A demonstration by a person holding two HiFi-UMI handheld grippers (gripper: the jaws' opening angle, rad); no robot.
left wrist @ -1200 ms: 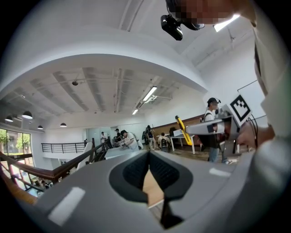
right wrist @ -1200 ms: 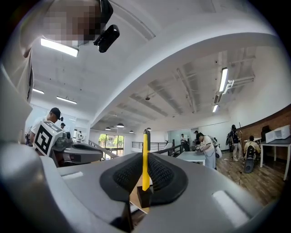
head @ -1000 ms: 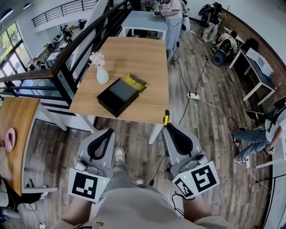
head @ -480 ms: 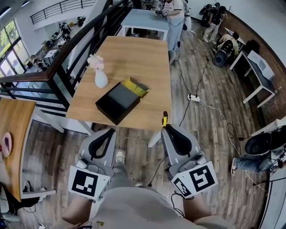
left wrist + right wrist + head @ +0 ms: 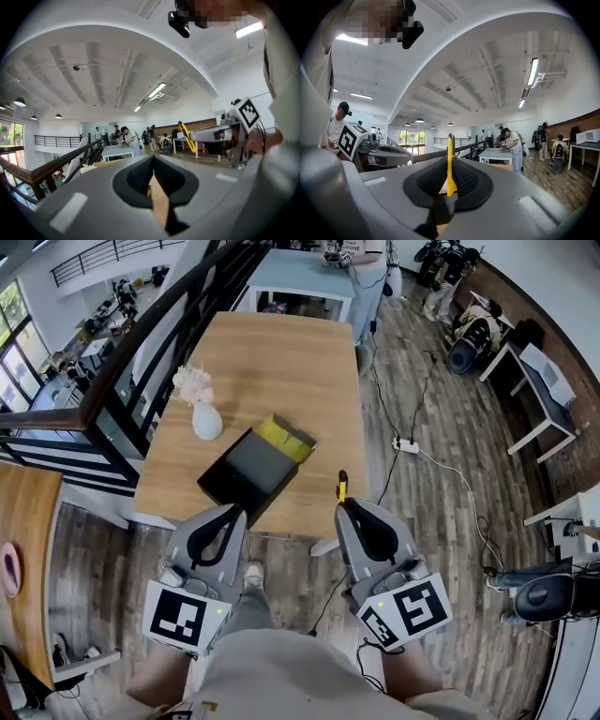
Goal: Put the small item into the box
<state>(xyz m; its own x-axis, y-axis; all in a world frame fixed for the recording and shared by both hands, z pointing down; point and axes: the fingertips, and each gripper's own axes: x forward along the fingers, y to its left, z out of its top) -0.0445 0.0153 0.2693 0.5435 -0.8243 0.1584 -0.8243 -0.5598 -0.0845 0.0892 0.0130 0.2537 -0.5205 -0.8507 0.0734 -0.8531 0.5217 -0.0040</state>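
Note:
A black open box (image 5: 246, 472) with a yellow flap (image 5: 287, 436) lies near the front edge of the wooden table (image 5: 281, 362). My right gripper (image 5: 345, 506) is shut on a thin yellow stick-like item (image 5: 341, 486), upright, just off the table's front right corner. The right gripper view shows the yellow item (image 5: 450, 145) standing up between the black pads (image 5: 466, 180). My left gripper (image 5: 231, 512) hovers at the table's front edge, just short of the box. It is shut with nothing in it, its pads (image 5: 136, 176) meeting in the left gripper view.
A white vase with pale flowers (image 5: 201, 412) stands left of the box. A dark railing (image 5: 122, 362) runs along the table's left side. A white power strip and cables (image 5: 405, 442) lie on the floor to the right. People stand at a grey table (image 5: 309, 273) beyond.
The view has moved forward: table and box sit nearer and lower in the head view. Both grippers have come up to the table's front edge, jaws unchanged.

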